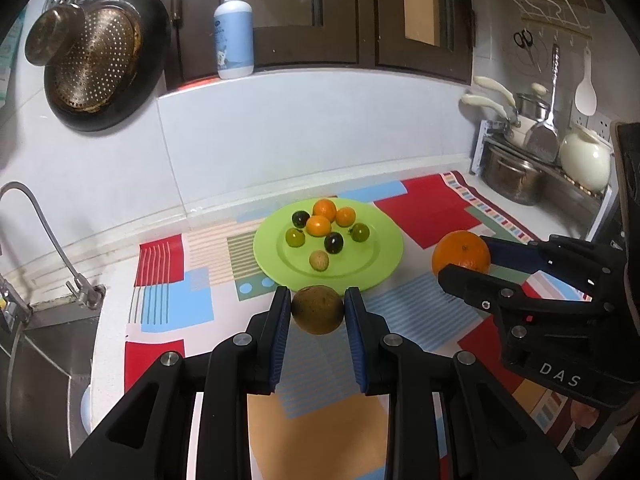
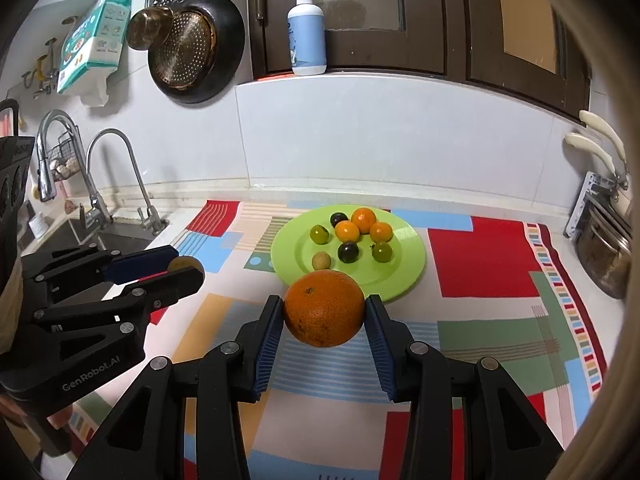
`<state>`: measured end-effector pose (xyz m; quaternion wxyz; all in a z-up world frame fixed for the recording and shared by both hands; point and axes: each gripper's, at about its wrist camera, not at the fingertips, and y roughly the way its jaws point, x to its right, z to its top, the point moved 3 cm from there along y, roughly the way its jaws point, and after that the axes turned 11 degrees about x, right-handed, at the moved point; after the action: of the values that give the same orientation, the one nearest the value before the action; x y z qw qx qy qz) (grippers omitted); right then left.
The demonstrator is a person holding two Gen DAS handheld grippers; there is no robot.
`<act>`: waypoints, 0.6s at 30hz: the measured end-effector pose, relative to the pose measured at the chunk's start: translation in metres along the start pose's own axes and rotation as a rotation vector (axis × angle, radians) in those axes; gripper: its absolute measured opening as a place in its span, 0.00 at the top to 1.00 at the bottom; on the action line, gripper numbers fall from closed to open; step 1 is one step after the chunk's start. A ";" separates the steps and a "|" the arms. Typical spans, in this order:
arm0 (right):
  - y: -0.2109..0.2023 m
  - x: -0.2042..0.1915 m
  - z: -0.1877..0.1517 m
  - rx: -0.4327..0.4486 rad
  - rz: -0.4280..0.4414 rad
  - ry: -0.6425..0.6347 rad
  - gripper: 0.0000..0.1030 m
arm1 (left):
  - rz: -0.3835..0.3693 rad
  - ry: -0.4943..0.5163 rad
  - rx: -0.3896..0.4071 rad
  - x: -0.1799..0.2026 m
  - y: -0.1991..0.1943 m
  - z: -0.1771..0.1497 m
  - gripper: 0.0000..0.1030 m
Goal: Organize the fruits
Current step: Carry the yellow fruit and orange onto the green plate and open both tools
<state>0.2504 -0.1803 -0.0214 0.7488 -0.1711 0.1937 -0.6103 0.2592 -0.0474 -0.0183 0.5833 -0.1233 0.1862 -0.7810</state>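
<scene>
My left gripper [image 1: 318, 310] is shut on a brown-green round fruit [image 1: 318, 309] and holds it above the mat, just short of the green plate [image 1: 384, 252]. My right gripper [image 2: 325, 310] is shut on a large orange [image 2: 324, 308] and holds it before the plate [image 2: 408, 256]. The plate carries several small fruits: orange ones [image 1: 324, 209], dark ones [image 1: 333, 242], green ones [image 1: 295, 237] and a small tan one [image 1: 319, 260]. In the left wrist view the orange [image 1: 461, 252] shows at the right in the right gripper. In the right wrist view the brown fruit [image 2: 185, 265] shows at the left.
A colourful patterned mat [image 1: 432, 208] covers the counter. A sink with a faucet [image 2: 120, 160] lies to the left. Pots and a white kettle [image 1: 584, 156] sit on a rack at the right. A pan [image 1: 104, 60] hangs on the wall; a pump bottle [image 1: 234, 28] stands on the ledge.
</scene>
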 end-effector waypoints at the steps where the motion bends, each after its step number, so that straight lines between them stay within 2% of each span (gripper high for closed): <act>1: 0.000 0.001 0.002 0.002 0.001 -0.002 0.58 | 0.003 -0.002 0.004 0.000 0.000 0.002 0.73; 18: 0.021 0.010 0.027 0.031 -0.001 -0.021 0.58 | 0.002 0.000 0.016 -0.009 0.032 0.022 0.73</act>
<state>0.2838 -0.1857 -0.0097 0.7531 -0.1658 0.1762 -0.6118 0.2983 -0.0505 -0.0121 0.5850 -0.1185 0.1799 -0.7819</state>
